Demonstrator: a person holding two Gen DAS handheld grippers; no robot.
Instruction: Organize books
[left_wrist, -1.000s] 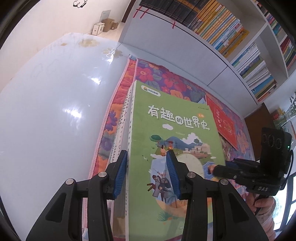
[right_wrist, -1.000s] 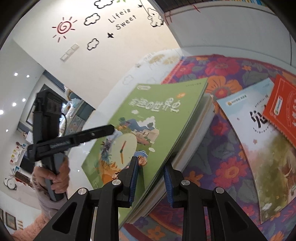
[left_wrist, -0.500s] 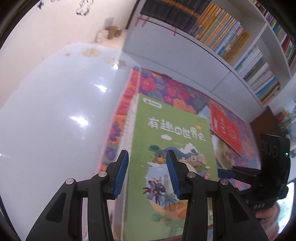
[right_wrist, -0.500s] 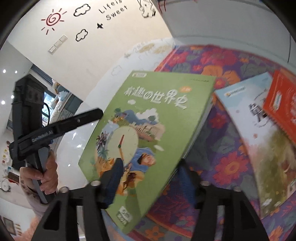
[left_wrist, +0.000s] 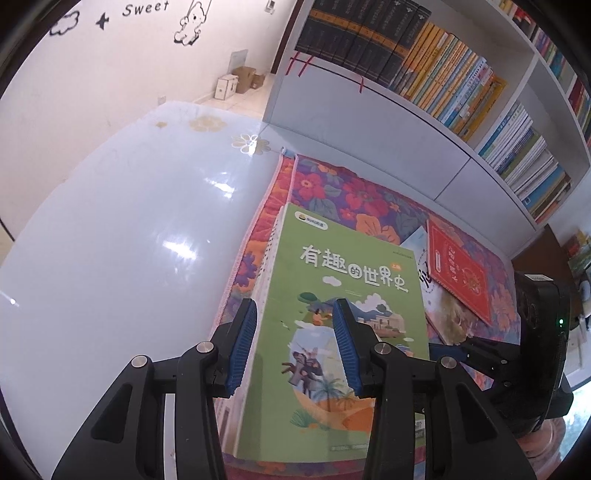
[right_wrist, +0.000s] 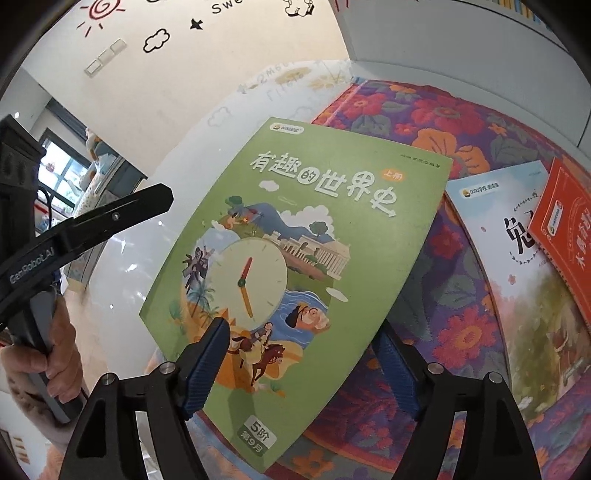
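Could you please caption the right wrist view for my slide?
Right tool opening around the green book on the floral cloth.

Left wrist view: sits behind left gripper (left_wrist: 293, 347), looks steeply down and forward, close over green book (left_wrist: 343, 295), floral mat (left_wrist: 332, 192), white tabletop (left_wrist: 129, 221); bookshelf (left_wrist: 461, 92) beyond. Right wrist view: behind right gripper (right_wrist: 303, 365), steeper tilt, closer to same green book (right_wrist: 314, 229). Shared: green book, floral mat, red book (left_wrist: 458, 269) (right_wrist: 569, 229), wall decals. Each view catches other gripper at its edge.
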